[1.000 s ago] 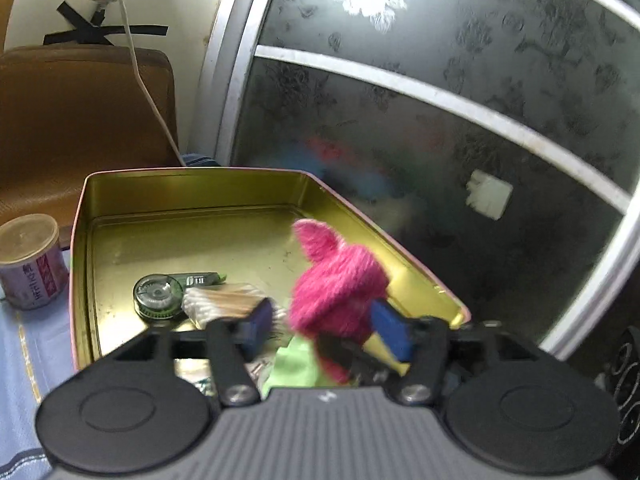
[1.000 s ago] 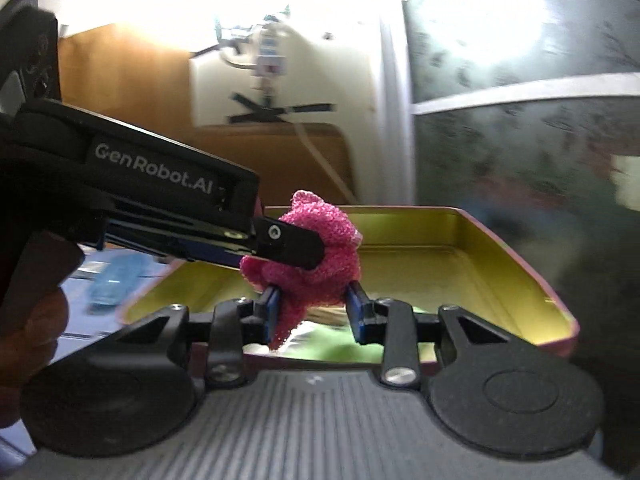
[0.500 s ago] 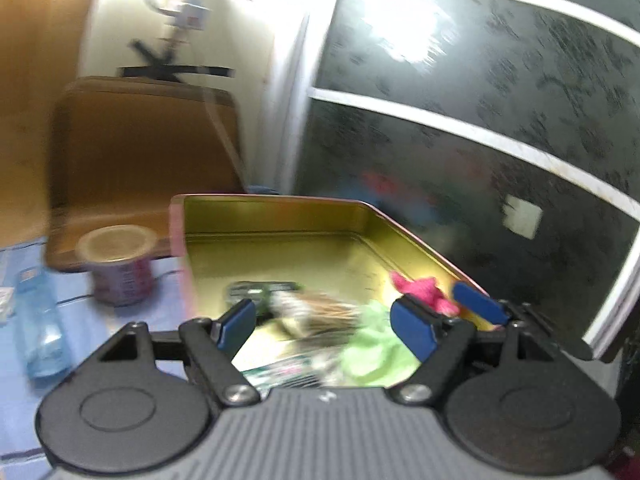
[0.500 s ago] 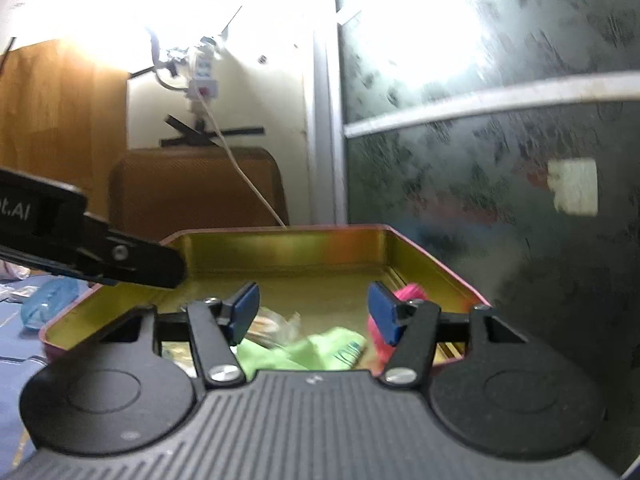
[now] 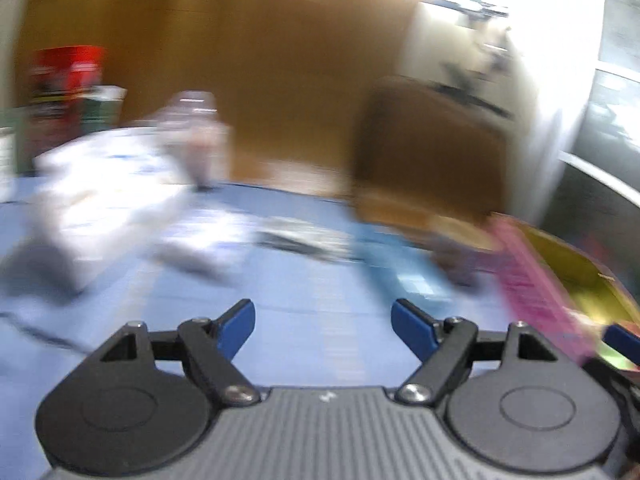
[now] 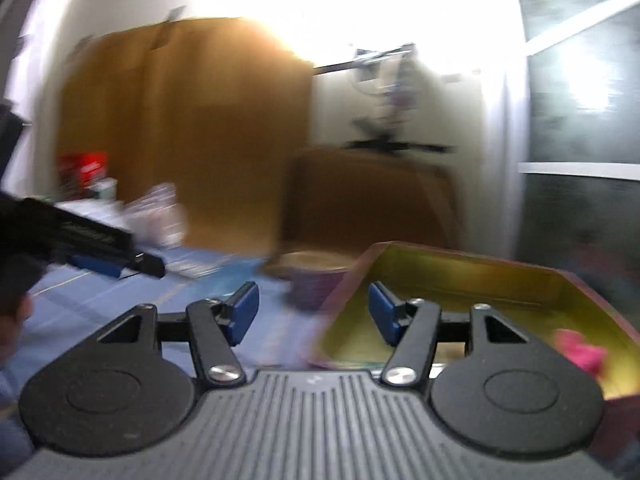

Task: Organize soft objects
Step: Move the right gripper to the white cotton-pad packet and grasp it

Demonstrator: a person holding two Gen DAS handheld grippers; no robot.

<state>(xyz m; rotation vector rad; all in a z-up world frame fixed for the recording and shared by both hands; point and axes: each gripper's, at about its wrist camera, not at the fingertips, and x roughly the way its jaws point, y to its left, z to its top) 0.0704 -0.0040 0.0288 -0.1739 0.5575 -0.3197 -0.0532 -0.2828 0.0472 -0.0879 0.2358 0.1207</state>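
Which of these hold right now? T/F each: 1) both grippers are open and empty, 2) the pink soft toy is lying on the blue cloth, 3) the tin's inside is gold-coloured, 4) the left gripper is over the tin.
1. Both grippers are open and empty. True: the left gripper and the right gripper each show spread jaws with nothing between them.
2. The pink soft toy is on the blue cloth. False: the pink soft toy lies inside the tin, near its right wall.
3. The tin's inside is gold-coloured. True.
4. The left gripper is over the tin. False: it is over the blue cloth, with the tin off to its right.
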